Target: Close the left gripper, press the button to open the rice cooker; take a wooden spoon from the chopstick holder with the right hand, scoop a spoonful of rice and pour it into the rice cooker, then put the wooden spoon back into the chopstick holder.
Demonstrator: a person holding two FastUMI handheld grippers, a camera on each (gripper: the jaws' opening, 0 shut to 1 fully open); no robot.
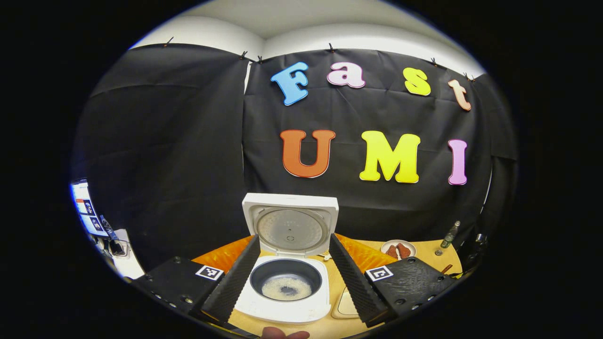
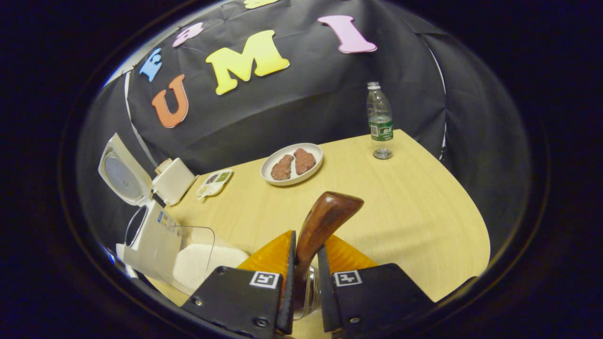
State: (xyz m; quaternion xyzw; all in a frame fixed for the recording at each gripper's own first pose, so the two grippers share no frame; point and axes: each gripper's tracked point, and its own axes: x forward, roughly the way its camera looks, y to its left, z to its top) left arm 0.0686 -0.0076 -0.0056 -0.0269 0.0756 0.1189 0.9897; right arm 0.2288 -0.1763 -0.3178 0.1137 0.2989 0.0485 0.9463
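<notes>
We have the wooden spoon (image 2: 325,221) pinched between the fingers of the right gripper (image 2: 305,278), handle end up, above the metal chopstick holder (image 2: 308,292). Rice cooker (image 1: 287,273) stands open, rice in the pot; left gripper (image 1: 294,278) spread wide before it. Judged step: returning the spoon. Lower it straight into the holder, release only once seated. Beyond the spoon: plate (image 2: 292,165), bottle (image 2: 379,120) with an unreadable label on the tabletop (image 2: 414,212).

Wooden table (image 2: 414,207) bears rice cooker (image 1: 287,282), plate (image 2: 292,165), bottle (image 2: 379,120).
</notes>
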